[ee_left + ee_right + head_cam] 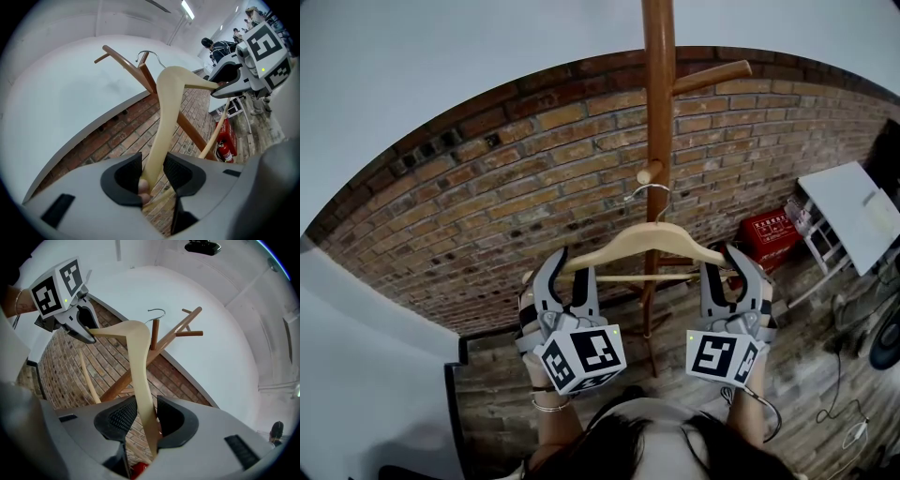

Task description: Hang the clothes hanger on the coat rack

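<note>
A brick wall (487, 216) curves across the middle of the head view, with pale wall above it. At the right edge a red box (769, 234) stands by a white frame (853, 220), and cables (844, 412) trail over the plank floor in the lower right. The coat rack (657, 112), a brown wooden pole with slanting pegs, rises through the centre of the frame directly behind the clothes hanger (642, 242).

The hanger is held up in the middle of the frame, across the front of the pole. The left claw (574, 267) is clamped on its left arm and the right claw (727, 267) on its right arm. In each gripper view the pale wood passes straight between the black pads. The two claws sit level, one at each end.

The hanger is light, unpainted wood with sloping shoulders and a thin crossbar below. Its metal hook (649, 192) is close by the tip of a short peg (649, 172). I cannot tell whether it touches.
</note>
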`<state>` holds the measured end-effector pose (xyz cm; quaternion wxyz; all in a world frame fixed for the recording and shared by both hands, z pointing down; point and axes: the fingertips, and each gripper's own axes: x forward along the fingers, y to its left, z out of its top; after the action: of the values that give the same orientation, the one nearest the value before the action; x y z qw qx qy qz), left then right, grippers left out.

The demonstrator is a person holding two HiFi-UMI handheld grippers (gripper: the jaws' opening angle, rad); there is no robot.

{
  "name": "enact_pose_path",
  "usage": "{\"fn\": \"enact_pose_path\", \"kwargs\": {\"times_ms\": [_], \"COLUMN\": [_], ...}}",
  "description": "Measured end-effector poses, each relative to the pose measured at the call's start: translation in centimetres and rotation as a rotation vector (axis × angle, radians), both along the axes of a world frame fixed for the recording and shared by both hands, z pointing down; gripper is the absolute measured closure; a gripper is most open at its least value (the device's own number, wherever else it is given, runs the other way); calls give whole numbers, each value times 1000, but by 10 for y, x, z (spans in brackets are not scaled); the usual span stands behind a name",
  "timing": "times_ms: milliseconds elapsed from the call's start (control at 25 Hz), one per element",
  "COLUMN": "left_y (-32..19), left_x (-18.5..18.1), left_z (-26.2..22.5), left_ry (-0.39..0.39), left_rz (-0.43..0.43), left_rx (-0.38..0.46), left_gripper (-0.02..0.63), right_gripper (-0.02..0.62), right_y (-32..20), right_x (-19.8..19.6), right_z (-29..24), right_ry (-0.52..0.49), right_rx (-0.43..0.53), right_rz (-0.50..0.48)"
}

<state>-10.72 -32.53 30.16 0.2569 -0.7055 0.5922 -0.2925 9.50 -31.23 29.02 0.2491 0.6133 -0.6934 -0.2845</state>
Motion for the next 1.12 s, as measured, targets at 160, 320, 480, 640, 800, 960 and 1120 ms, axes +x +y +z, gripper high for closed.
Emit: {"fn": "enact_pose_path", "kwargs": {"times_ms": [160,320,480,640,800,960,1120], "left_y": [-8,-14,-21,-26,-33,-40,-45], "left_x": [-1,0,-1,0,0,2,7], "left_z": [-3,-5,-5,-3,0,5,3], "left_ry": [0,-2,0,-2,0,0,33], "left_rz": [4,8,10,14,15,20,17], "left_rx": [-3,-6,-13,-20,-32,-48,-57], "left_gripper": [463,463,463,463,463,463,463], "right_gripper": [453,453,453,453,453,453,453], "right_y": [-7,-13,-19,-24,-31,-37,-40], "right_x": [-1,-1,-1,-1,-1,1,5], "right_z": [-1,-3,-6,-2,2,6,7], "right_ry": [3,-1,1,0,3,4,6], "right_rx": [-7,-13,-15,-26,-40,-56,-57], "right_rz": [0,2,7,6,7,13,24]}}
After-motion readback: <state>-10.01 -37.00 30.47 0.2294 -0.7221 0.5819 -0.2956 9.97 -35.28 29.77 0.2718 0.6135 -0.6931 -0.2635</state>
